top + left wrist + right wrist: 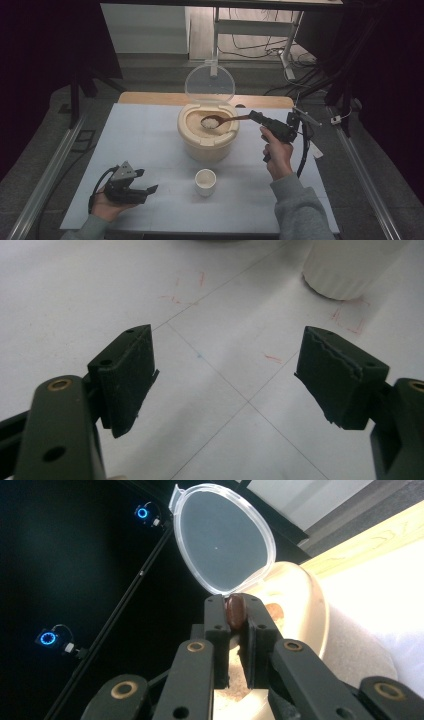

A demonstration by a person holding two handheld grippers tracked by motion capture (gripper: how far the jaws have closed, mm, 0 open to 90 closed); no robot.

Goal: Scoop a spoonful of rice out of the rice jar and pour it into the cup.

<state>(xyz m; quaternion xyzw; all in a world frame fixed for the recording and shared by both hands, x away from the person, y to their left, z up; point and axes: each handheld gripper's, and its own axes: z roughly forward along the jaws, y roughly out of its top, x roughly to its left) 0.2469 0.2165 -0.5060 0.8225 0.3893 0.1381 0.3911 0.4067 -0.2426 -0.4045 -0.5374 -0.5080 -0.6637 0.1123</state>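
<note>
We are gripping a spoon (220, 120) of rice over the bin (207, 135) with our right gripper (256, 116) (lid up); our left gripper (148, 191) is lying released on the counter (150, 145) near a cup (205, 182).

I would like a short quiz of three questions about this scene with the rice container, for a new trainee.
1. True or false: the right gripper is shut on the spoon handle.
2. What does the spoon carry above the rice container?
A. rice
B. water
C. nothing
3. Fill in: the clear lid of the container stands ____, and the left gripper rests on the table with its jaws ____, near the small white cup.

Key: 1 true; 2 A; 3 open, open.
</note>
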